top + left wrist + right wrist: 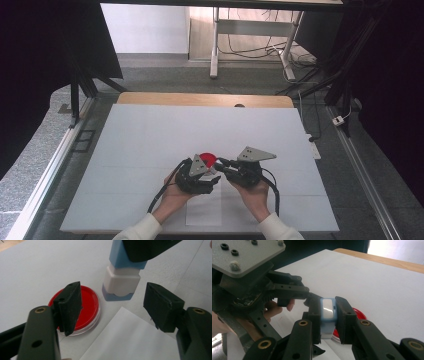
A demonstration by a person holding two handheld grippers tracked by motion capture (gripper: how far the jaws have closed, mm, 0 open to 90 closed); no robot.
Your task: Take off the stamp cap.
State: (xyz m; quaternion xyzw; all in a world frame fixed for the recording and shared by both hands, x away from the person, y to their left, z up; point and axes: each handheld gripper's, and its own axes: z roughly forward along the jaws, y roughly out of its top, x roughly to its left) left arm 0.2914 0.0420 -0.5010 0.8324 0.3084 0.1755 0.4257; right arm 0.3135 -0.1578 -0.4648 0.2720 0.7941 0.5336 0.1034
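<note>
My right gripper (328, 303) is shut on a small blue and white stamp-like block (327, 308), which it holds upright just above the table. In the left gripper view the block (121, 282) hangs between and beyond my left gripper's (113, 302) jaws. Those jaws stand open on either side of its white lower part without touching it. A round red dish with a clear rim (87, 305) lies flat on the table behind the left jaw. In the high view both grippers meet near the table's front middle, left gripper (210, 172) and right gripper (222, 164), beside the red dish (209, 157).
A white sheet of paper (130, 340) lies on the white table top (150, 140) under the grippers, toward the front edge. A wooden strip (200, 99) runs along the far edge. Dark frames and cables stand around the table.
</note>
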